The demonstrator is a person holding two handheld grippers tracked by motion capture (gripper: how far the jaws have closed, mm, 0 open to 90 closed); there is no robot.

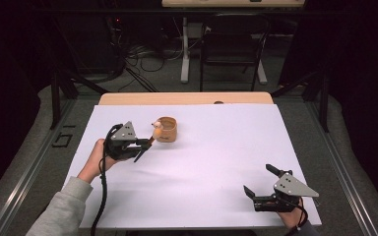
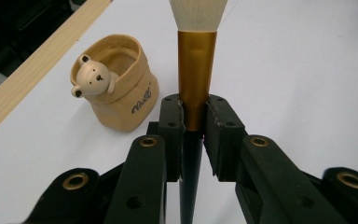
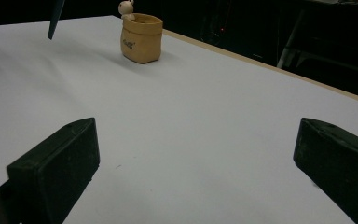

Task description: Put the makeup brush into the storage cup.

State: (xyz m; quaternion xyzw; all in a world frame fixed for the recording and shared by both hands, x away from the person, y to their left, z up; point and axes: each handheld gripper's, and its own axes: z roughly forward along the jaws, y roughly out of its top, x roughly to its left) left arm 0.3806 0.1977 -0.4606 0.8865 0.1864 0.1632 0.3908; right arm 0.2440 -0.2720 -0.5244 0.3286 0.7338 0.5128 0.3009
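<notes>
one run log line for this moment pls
left gripper: shut on brush | beside bear pot | right gripper: open, idle

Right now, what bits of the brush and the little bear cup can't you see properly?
- Brush: in the left gripper view the top edge cuts off its bristle tip, and the left gripper covers part of the dark handle.
- Bear cup: its inside bottom is hidden by its own wall in the left gripper view.
- Writing on the cup: too small to read in the right gripper view and high view.
- Right gripper: open, holding nothing.

dark script lettering on tan bear pot (image 2: 121,88), too small to read
</notes>
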